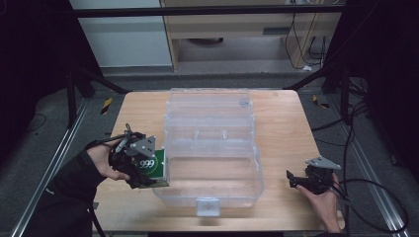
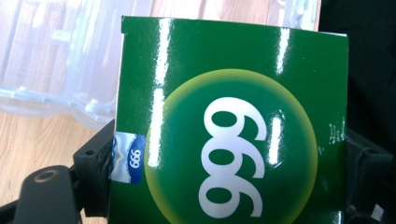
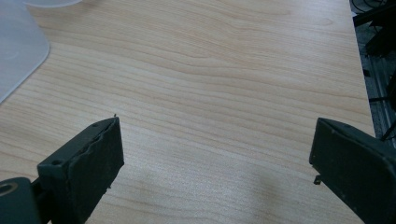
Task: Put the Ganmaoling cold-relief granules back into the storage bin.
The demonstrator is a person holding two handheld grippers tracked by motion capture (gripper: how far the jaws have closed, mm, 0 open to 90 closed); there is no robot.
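Observation:
A glossy green box marked "999" [image 1: 149, 167] [image 2: 233, 130] is clamped in my left gripper [image 1: 141, 170], held just off the left side of a clear plastic storage box [image 1: 212, 148]. In the left gripper view the green box stands between the two black jaws, with the bin's edge [image 2: 51, 93] behind it. My right gripper [image 1: 292, 178] rests low over the wood at the table's right front, jaws spread wide with only bare tabletop [image 3: 210, 93] between its fingers [image 3: 88, 158].
The clear storage box has its lid folded back toward the far side and a latch [image 1: 207, 206] at the front. A corner of the bin [image 3: 18, 51] lies left of the right gripper. Cables [image 1: 375, 197] trail off the table's right edge.

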